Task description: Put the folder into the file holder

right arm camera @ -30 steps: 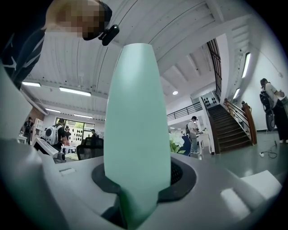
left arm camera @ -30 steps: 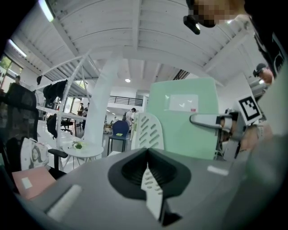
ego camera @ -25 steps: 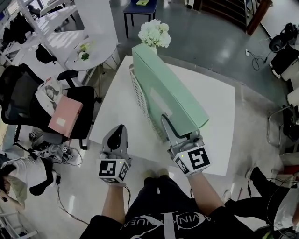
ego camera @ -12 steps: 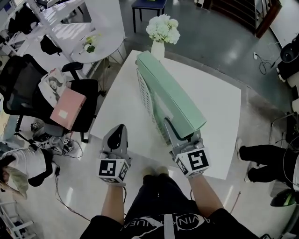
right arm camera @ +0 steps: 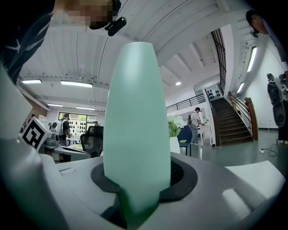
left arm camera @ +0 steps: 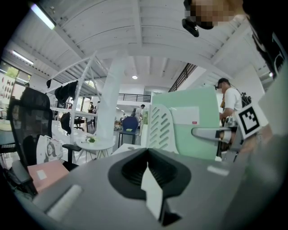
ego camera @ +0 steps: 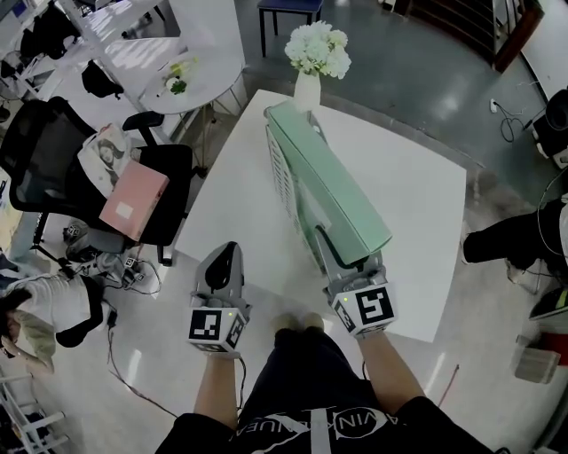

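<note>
Above the table (ego camera: 417, 204), right gripper (ego camera: 323, 239) fingers clamp the green folder (ego camera: 330, 182); left gripper (ego camera: 227, 252) fingers closed.

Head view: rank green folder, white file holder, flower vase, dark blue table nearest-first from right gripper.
1. green folder: clamped in the jaws of the right gripper.
2. white file holder: alongside the folder, on its left.
3. flower vase: far edge of the white table, past the folder.
4. dark blue table: on the floor beyond the vase, top of view.

Left tool (left arm camera: 147, 156) closed — folder (left arm camera: 186, 143) ahead.
</note>
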`<state>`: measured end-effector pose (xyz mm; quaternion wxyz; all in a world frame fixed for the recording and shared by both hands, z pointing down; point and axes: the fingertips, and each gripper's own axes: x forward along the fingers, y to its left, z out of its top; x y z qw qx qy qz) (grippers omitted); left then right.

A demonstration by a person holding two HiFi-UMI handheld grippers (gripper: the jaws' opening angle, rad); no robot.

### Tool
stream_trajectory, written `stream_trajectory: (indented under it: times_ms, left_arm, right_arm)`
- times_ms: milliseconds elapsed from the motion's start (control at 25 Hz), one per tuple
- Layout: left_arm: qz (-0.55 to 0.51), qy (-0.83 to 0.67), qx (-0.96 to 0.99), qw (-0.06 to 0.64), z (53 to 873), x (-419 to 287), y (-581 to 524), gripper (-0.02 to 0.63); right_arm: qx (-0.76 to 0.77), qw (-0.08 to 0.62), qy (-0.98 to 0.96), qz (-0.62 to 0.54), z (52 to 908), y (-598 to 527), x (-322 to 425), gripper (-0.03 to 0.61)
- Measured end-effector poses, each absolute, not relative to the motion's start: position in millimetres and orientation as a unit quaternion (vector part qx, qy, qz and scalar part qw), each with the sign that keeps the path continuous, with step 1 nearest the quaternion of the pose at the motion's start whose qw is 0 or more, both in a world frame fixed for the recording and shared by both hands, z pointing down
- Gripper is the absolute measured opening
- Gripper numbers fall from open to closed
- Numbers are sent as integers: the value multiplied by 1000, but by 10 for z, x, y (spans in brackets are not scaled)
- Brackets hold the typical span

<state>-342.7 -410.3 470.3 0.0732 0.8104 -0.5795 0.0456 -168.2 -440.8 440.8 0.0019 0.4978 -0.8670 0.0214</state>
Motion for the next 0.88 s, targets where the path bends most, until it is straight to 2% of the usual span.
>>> stream_trajectory:
  times_ms: [880]
  left_arm:
    - [42,-578,812,70,4663,-3297,-4070,0]
  right_arm:
    - [477,49,-877,32,4648,-4356,-1714,235]
